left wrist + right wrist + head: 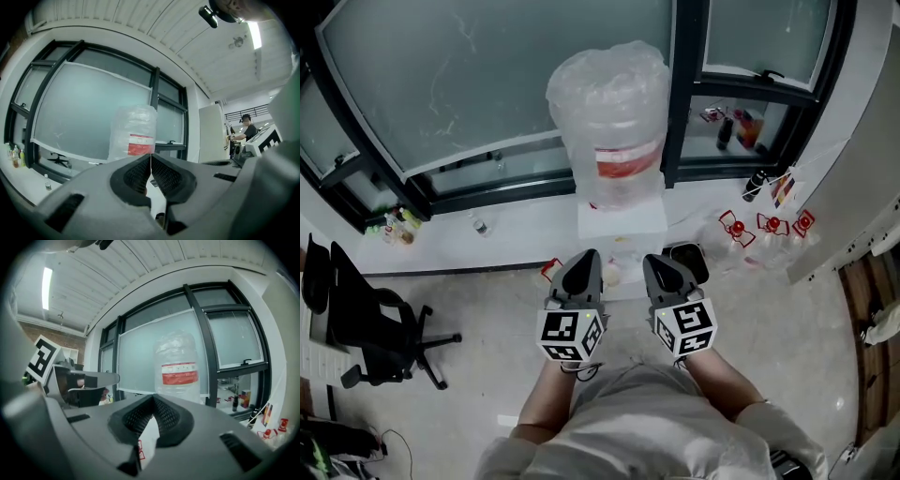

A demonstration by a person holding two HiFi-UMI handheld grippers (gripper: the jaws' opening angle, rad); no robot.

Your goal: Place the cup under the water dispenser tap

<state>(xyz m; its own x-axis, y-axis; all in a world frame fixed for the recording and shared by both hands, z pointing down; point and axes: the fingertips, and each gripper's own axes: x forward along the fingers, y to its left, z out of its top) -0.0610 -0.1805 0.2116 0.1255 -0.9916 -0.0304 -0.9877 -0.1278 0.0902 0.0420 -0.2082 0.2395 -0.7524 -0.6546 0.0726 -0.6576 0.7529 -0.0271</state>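
The water dispenser (622, 220) stands against the window with a large clear bottle (609, 112) with a red label on top. The bottle also shows in the left gripper view (133, 133) and the right gripper view (180, 366). My left gripper (586, 255) and right gripper (661, 262) are held side by side, level, pointing at the dispenser's lower front. Both are shut with nothing between the pads, as seen on the left gripper (151, 157) and the right gripper (153, 397). A small pale object (611, 274) shows between them at the dispenser's foot; I cannot tell if it is the cup.
A black office chair (375, 328) stands at the left. Small bottles (398, 225) sit on the sill, and red-topped items (769, 225) lie at the right. A black object (686, 255) sits by the dispenser's base. A person (246, 129) stands far off at the right.
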